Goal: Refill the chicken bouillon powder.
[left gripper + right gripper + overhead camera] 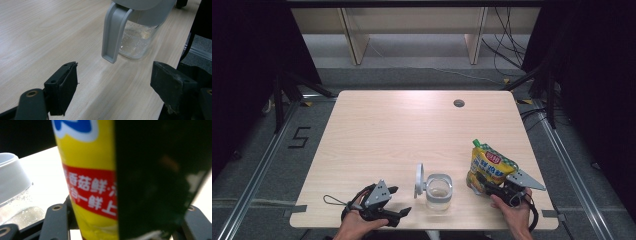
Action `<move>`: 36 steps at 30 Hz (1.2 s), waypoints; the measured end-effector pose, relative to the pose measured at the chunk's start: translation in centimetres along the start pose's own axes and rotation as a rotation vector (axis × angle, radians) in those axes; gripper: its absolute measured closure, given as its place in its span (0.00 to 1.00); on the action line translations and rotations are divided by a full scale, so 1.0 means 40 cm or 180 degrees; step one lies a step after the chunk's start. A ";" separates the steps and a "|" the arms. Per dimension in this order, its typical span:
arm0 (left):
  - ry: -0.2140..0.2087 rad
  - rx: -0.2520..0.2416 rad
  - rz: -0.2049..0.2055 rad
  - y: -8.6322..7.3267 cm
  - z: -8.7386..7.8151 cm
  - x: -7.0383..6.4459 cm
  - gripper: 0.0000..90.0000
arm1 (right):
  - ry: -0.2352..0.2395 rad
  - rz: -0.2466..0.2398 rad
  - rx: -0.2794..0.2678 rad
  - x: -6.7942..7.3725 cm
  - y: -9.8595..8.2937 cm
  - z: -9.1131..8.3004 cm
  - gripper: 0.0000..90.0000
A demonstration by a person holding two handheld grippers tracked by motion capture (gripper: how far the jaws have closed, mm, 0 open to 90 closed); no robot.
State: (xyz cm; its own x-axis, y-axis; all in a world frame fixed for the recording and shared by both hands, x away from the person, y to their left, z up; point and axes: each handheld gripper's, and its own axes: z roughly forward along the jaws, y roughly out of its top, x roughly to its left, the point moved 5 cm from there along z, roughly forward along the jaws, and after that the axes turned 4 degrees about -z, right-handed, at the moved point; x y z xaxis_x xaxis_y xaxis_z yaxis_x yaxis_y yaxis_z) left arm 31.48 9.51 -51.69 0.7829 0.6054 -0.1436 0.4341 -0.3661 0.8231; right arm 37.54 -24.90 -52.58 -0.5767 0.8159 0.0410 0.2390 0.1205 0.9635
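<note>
A yellow pouch (490,165) with a red label stands tilted at the table's front right, and my right gripper (484,185) is shut on its lower part. In the right gripper view the pouch (87,182) rises between the jaws of that gripper (126,220). A clear container (438,192) with a grey rim stands near the front edge, its grey lid (419,180) swung up on the left side. My left gripper (401,200) rests open to the left of it, apart from it. From the left gripper (115,87), the grey flap (113,32) and the container (137,42) lie just ahead.
The wooden table (412,130) has a round cable hole (458,103) at its far right. The front edge runs close under both hands. Dark stands and cables (507,45) surround the table on the floor.
</note>
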 end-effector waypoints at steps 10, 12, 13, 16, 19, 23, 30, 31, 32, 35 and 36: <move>0.0002 0.0018 0.0022 -0.001 0.001 0.000 0.23 | -0.0029 -0.0026 -0.0025 0.000 0.008 -0.001 0.54; 0.0002 0.0013 0.0016 -0.001 0.002 0.000 0.23 | -0.0091 0.0012 -0.0042 0.008 0.014 -0.004 0.57; 0.0011 0.0010 0.0065 -0.001 0.001 0.003 0.23 | -0.0052 -0.0052 -0.0013 0.009 0.017 -0.005 0.58; 0.0022 0.0008 0.0023 -0.002 0.001 0.003 0.23 | -0.0079 -0.0072 0.0019 0.016 0.026 -0.010 0.60; 0.0015 0.0007 0.0032 -0.001 -0.002 0.006 0.23 | 0.0048 -0.0076 -0.0031 0.022 0.034 -0.009 0.62; 0.0028 0.0020 0.0078 -0.001 -0.005 0.012 0.23 | 0.0054 -0.0150 0.0052 0.030 0.042 -0.017 0.63; 0.0050 0.0061 0.0066 -0.004 -0.006 0.012 0.23 | 0.0023 -0.0385 0.0176 0.055 0.063 -0.044 0.64; 0.0029 0.0011 0.0024 -0.002 -0.004 0.009 0.23 | 0.0035 -0.0472 0.0188 0.056 0.067 -0.050 0.64; 0.0045 0.0032 0.0044 -0.003 -0.006 0.011 0.23 | 0.0035 -0.0474 0.0227 0.063 0.069 -0.057 0.64; 0.0046 -0.0009 0.0040 -0.001 -0.006 0.011 0.23 | -0.0065 -0.0907 0.0167 0.063 0.083 -0.065 0.64; 0.0037 -0.0008 0.0000 -0.002 -0.005 0.009 0.23 | -0.0063 -0.1063 0.0154 0.062 0.089 -0.069 0.64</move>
State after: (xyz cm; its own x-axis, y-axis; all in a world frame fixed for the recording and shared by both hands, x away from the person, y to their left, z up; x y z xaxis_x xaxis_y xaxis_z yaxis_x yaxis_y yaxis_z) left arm 31.64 9.92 -51.69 0.7776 0.6136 -0.1371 0.4328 -0.3643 0.8246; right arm 34.80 -24.02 -48.32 -0.6142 0.7377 -0.2804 0.0766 0.4094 0.9091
